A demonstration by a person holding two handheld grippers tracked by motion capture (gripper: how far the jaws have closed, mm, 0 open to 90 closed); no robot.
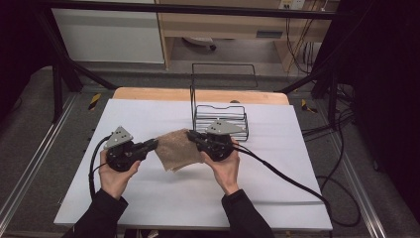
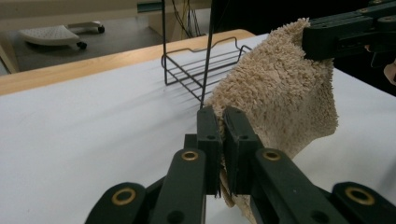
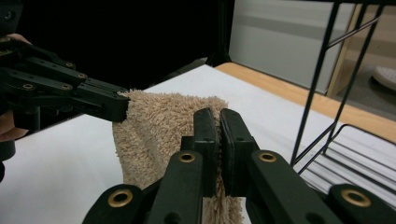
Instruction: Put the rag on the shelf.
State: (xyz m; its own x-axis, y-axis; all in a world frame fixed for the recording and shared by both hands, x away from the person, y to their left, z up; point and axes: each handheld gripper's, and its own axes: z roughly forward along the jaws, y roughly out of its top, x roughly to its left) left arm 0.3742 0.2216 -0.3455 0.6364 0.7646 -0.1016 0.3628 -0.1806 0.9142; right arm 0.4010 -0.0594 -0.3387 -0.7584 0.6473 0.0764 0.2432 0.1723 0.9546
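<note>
Beige terry cloth [image 1: 174, 150] held off the counter [image 1: 148, 198] near its middle, just before the wire rack [image 1: 221, 119]; left tool [image 1: 152, 144] and right tool [image 1: 193, 135] each pinch an upper edge. Looks light, limp, grippy; it sags between the holds, so the corners seem the best hold

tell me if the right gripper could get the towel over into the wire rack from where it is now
Probably yes. The right gripper, shut on the towel, sits right beside the wire rack, nothing between them. But the left gripper also clamps the towel and would have to follow or let go.

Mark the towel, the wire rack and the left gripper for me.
towel [image 1: 174, 149], high view, middle of the cloth.
wire rack [image 1: 233, 130], high view, front rim.
left gripper [image 2: 221, 122], left gripper view, between its fingertips.
</note>
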